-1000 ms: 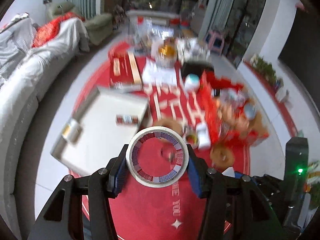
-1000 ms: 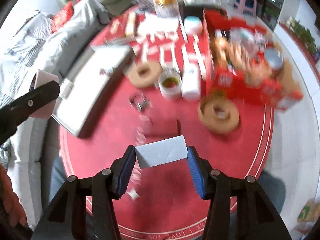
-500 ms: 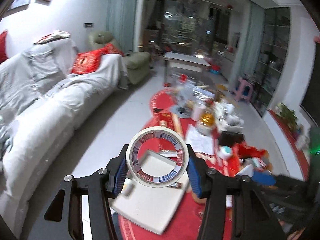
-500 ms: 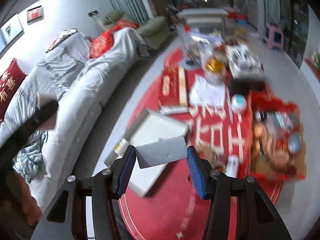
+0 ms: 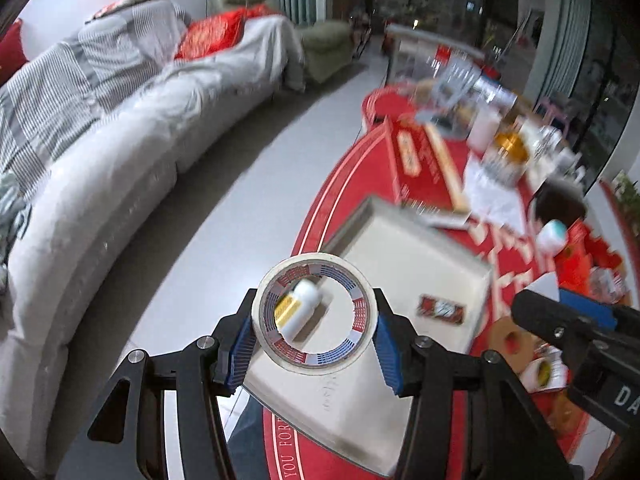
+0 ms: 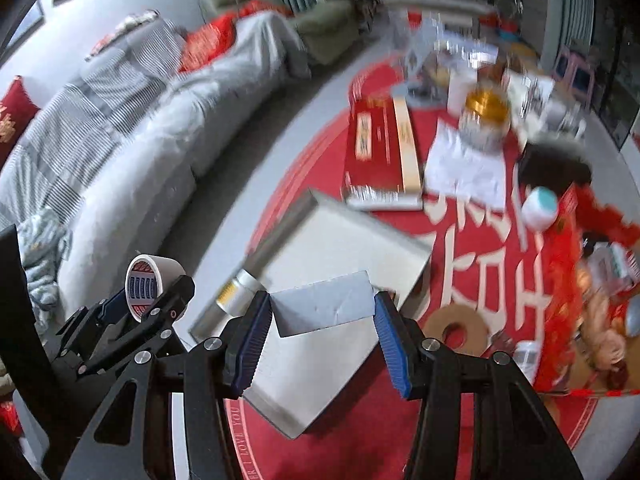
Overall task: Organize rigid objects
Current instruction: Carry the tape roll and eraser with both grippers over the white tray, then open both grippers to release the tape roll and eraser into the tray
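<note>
We hold 2 grippers above a round red rug [image 6: 340,432] on a pale floor. The left gripper [image 5: 315,322] has its jaws closed to the width of a roll of white tape [image 5: 315,314], with 1 blue pad against each side of the roll; the roll stands on edge with its open core facing the left wrist camera. In the right wrist view the same roll [image 6: 149,282] and left gripper [image 6: 150,300] appear at the near left. The right gripper [image 6: 324,322] has its jaws closed on a flat grey-white block [image 6: 324,304], gripped at both ends and tilted slightly, left end lower. Both held objects hang above a shallow white tray [image 5: 420,256] that lies on the left part of the rug. Inside the tray we see a small white bottle with a yellow label [image 5: 298,308], lying on its side at the near left, and a small red packet [image 5: 440,310] further right. A brown tape roll [image 6: 456,330] lies flat on the rug just right of the tray [image 6: 360,232]. A red box [image 6: 372,152] lies beyond the tray's far edge. A grey-covered sofa [image 5: 120,140] occupies the left side.
</note>
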`<state>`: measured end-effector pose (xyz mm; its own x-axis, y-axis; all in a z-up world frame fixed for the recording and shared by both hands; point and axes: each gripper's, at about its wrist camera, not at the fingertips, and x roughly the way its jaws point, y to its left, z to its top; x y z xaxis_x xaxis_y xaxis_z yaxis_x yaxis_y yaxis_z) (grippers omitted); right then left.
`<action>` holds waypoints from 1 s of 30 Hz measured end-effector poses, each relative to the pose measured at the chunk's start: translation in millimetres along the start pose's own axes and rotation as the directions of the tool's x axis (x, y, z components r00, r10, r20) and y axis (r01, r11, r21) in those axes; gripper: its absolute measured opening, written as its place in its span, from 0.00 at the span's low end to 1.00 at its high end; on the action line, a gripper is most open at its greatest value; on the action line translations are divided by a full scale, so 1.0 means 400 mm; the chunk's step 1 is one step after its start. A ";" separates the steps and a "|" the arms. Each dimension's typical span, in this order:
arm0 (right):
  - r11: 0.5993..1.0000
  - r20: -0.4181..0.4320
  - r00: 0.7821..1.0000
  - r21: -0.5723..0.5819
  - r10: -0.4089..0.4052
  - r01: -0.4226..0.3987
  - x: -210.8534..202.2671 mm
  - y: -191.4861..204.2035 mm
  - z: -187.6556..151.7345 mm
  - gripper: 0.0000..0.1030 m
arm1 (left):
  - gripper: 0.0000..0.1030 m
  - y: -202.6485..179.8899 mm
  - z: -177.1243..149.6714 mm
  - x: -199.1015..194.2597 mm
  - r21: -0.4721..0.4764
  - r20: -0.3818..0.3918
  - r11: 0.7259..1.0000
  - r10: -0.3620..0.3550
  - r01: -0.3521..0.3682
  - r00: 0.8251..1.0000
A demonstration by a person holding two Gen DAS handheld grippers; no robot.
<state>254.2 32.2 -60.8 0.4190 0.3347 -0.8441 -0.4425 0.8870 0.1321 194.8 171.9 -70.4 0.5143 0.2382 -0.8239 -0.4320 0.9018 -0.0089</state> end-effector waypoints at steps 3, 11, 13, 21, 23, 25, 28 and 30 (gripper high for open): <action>1.000 -0.039 0.999 0.004 -0.015 0.015 0.065 -0.017 -0.008 0.52 | 0.55 -0.003 -0.023 0.073 -0.014 -0.061 1.000 -0.010 0.009 0.998; 0.999 -0.127 0.991 0.006 -0.045 0.046 0.191 -0.045 -0.018 0.52 | 0.55 -0.009 -0.052 0.158 -0.015 -0.127 1.000 -0.008 0.007 0.992; 0.999 -0.142 0.989 0.010 -0.045 0.046 0.208 -0.044 -0.020 0.52 | 0.55 -0.012 -0.055 0.171 -0.014 -0.135 1.000 -0.010 0.008 0.991; 0.999 -0.174 0.984 0.001 -0.049 0.050 0.250 -0.037 -0.028 0.52 | 0.55 -0.012 -0.068 0.203 -0.016 -0.172 1.000 -0.015 0.013 0.985; 0.999 -0.181 0.982 0.002 -0.049 0.050 0.257 -0.037 -0.031 0.52 | 0.55 -0.011 -0.071 0.208 -0.016 -0.179 1.000 -0.014 0.012 0.984; 0.999 -0.185 0.981 0.000 -0.050 0.051 0.264 -0.034 -0.032 0.52 | 0.55 -0.011 -0.074 0.212 -0.015 -0.184 1.000 -0.014 0.011 0.983; 0.999 -0.190 0.981 0.000 -0.051 0.052 0.270 -0.034 -0.034 0.52 | 0.55 -0.011 -0.078 0.221 -0.016 -0.196 1.000 -0.017 0.014 0.980; 0.998 -0.194 0.980 0.003 -0.054 0.055 0.275 -0.035 -0.036 0.52 | 0.55 -0.015 -0.082 0.222 -0.012 -0.198 1.000 -0.018 0.016 0.980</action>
<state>295.1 52.1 -163.2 0.2803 0.2186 -0.9347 -0.4167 0.9049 0.0867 219.0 175.9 -162.1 0.3650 0.1458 -0.9195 -0.4326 0.9011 -0.0288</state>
